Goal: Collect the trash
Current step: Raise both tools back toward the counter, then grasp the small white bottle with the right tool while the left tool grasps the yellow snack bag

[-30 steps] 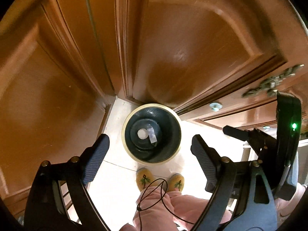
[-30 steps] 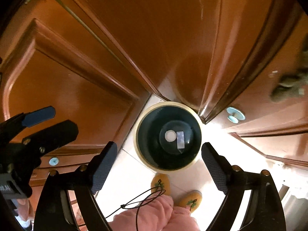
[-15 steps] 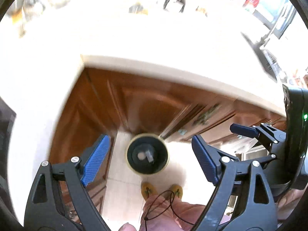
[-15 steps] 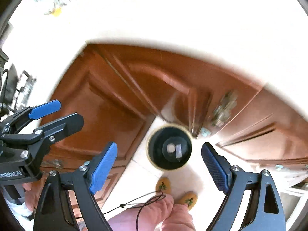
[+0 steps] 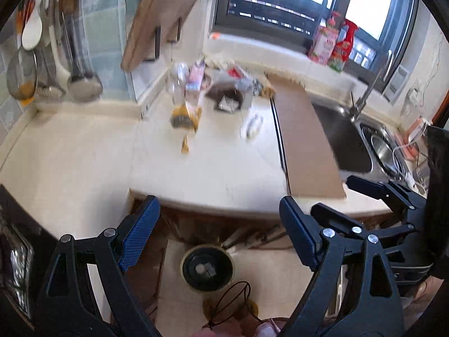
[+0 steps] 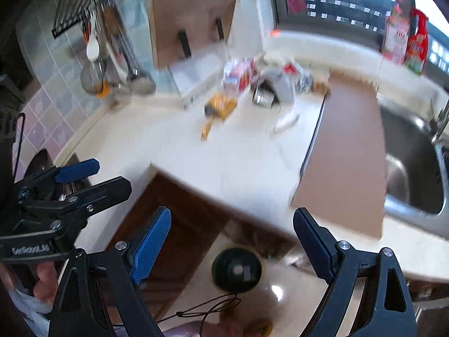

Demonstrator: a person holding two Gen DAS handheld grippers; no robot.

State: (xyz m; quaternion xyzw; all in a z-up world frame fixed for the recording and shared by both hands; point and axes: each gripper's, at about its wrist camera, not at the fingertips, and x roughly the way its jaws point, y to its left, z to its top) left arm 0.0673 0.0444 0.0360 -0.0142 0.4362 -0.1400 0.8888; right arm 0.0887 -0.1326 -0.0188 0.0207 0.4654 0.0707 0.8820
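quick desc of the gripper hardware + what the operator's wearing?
Both the left gripper and right gripper have black skeletal frames with silver bolts and blue textured pads. White lettering marks the left one's body. A thin black cord loops below. The person wears pink trousers and yellow slippers.

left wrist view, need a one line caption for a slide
Left gripper open and empty above the floor bin, facing a countertop strewn with wrappers beside the sink.

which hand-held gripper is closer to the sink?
Right hand-held gripper: sink lies just off its right side. Left hand-held gripper sits farther left, with the right one between it and the sink.
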